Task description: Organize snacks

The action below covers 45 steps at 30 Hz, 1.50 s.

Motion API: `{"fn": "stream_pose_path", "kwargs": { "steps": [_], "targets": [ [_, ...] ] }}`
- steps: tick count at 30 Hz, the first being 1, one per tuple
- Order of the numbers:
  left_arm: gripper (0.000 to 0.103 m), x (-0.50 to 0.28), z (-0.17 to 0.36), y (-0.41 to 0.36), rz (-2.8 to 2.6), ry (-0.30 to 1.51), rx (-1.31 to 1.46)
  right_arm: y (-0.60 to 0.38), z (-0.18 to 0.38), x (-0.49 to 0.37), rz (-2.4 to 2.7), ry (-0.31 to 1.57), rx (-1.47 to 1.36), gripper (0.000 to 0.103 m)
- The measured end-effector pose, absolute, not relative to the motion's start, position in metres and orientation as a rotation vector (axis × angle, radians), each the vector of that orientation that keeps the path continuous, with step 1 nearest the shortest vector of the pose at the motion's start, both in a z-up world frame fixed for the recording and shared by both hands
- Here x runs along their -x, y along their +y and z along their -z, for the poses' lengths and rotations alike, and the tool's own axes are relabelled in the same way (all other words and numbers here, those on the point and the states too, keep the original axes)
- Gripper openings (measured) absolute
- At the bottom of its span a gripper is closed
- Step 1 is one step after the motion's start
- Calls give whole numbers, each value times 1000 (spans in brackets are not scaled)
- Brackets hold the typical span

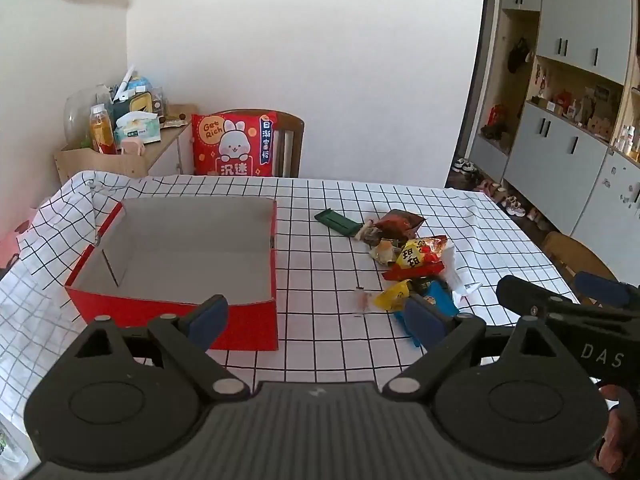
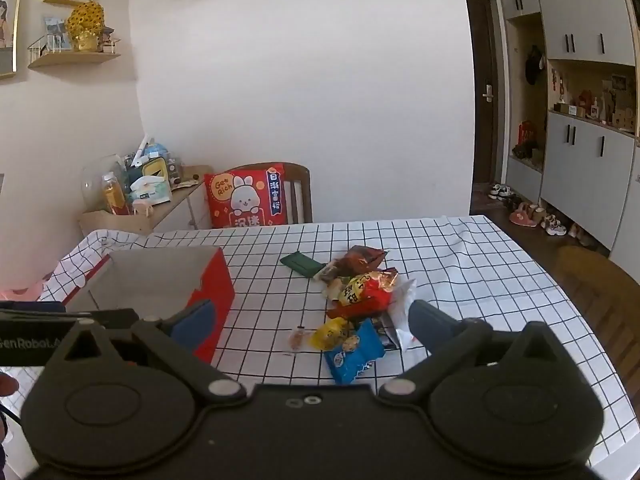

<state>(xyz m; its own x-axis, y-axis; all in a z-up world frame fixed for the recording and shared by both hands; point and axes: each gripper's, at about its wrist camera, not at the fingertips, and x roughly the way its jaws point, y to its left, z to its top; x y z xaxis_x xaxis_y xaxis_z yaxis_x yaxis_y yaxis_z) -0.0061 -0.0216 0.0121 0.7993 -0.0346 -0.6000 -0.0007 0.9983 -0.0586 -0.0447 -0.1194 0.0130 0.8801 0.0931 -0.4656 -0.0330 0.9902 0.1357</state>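
From the left wrist, the left gripper (image 1: 316, 316) hangs over the near edge of the checked tablecloth (image 1: 320, 200), jaws wide apart with nothing between them, so nothing's been picked yet. The red cardboard box (image 1: 176, 304) sits to its left, open-topped and bare inside, placed there, I'd say, as the destination for the snacks. The snack pile (image 1: 412, 264) lies loose on the cloth to the right of the box and apart from it, with a dark green packet (image 1: 336, 222) at the far edge and a yellow packet (image 1: 394, 294) nearest. The right gripper's black body pokes in at the right edge. Over to the right wrist: the right gripper (image 2: 308, 324) tips down toward that pile, jaws spread wide and empty, a blue packet (image 2: 354, 350) lying on the cloth right between the fingers, not yet touched. That looks like a line-up for the first pick, box (image 2: 208, 300) waiting to the left.
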Motion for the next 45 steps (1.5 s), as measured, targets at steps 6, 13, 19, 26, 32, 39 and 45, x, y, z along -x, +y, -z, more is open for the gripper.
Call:
{"fn": "stream_pose_path", "kwargs": {
  "steps": [6, 13, 19, 26, 32, 39, 45],
  "targets": [
    [96, 18, -16, -9, 50, 654, 56, -130, -11, 43, -68, 498, -133, 103],
    [95, 21, -17, -8, 38, 674, 67, -134, -11, 40, -79, 518, -134, 103],
    [95, 23, -18, -8, 37, 677, 75, -137, -12, 43, -85, 519, -134, 103],
    [95, 26, -18, -11, 34, 682, 74, -139, -16, 45, -91, 510, -128, 103],
    [95, 25, -17, -12, 35, 691, 56, -138, -18, 47, -92, 495, -116, 103],
    [95, 26, -17, -9, 37, 685, 55, -136, -18, 45, -100, 491, -117, 103],
    [95, 23, -18, -4, 35, 680, 58, -134, -19, 45, -102, 481, -121, 103]
  ]
}}
